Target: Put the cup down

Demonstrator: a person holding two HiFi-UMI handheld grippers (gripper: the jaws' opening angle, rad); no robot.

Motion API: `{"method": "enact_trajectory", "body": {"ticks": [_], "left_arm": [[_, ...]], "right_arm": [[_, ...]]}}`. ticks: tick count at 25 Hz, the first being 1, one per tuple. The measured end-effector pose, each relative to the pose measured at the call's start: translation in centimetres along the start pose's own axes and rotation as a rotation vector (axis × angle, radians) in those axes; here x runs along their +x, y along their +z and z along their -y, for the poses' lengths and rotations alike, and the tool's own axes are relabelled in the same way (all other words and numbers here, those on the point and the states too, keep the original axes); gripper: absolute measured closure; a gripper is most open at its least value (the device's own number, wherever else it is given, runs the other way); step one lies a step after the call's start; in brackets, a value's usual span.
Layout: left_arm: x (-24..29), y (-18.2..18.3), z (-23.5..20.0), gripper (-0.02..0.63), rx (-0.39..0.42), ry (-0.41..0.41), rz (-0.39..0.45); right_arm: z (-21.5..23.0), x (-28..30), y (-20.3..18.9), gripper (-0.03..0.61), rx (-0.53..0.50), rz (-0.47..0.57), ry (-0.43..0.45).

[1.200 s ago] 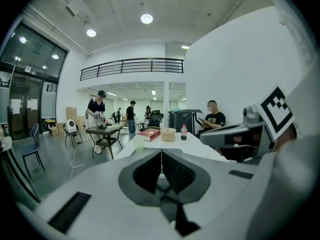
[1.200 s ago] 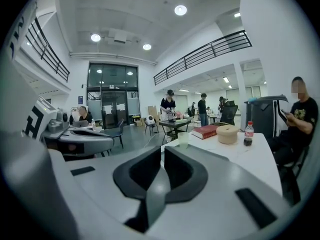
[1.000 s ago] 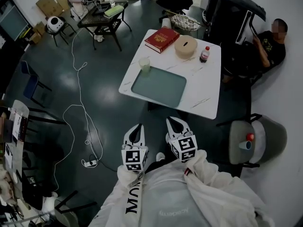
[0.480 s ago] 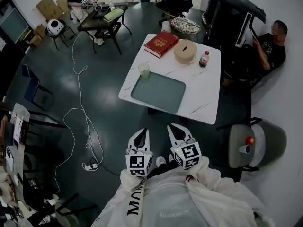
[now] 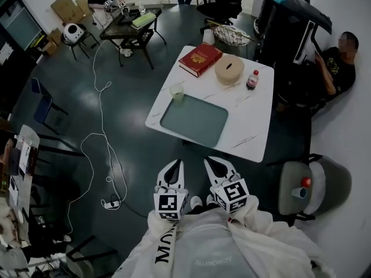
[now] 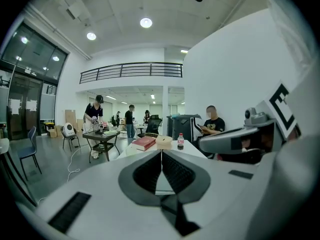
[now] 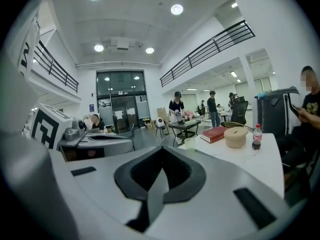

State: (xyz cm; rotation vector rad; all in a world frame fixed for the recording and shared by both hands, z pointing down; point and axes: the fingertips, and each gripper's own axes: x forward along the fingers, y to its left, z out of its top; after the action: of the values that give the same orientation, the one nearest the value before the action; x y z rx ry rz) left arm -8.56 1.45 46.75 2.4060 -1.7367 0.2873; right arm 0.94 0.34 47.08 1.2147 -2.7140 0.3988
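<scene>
Near bottom of head view, hovering side by side over dark floor [image 5: 130, 103]: left gripper [image 5: 175, 165] and right gripper [image 5: 211, 162], both pointing toward white table [image 5: 255, 126], well apart from it. Showing left jaws pressed together in left gripper view, nothing between. Showing right jaws together too in right gripper view, empty. Standing upright on table near its far-left edge: cup [image 5: 177, 91], pale, just beside far corner of grey-green tray [image 5: 194, 119], touching or not hard to tell, not in either claw. Lying further back on table: red book [image 5: 200, 59], round beige container [image 5: 229, 69] beside it, red-capped bottle [image 5: 253, 80] next to that. Sitting at right by wall: person [image 5: 336, 62] in dark shirt. Trailing across floor at left: white cable [image 5: 95, 138].
</scene>
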Motion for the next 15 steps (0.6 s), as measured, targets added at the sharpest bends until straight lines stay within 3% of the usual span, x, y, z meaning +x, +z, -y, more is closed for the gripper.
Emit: {"method": "enact_trajectory", "body": {"ticks": [15], "left_arm": [[1.8, 1.1, 1.2, 0.600, 0.016, 0.037, 0.015]], "right_arm": [[2.4, -0.5, 0.9, 0.572, -0.008, 0.009, 0.028]]}}
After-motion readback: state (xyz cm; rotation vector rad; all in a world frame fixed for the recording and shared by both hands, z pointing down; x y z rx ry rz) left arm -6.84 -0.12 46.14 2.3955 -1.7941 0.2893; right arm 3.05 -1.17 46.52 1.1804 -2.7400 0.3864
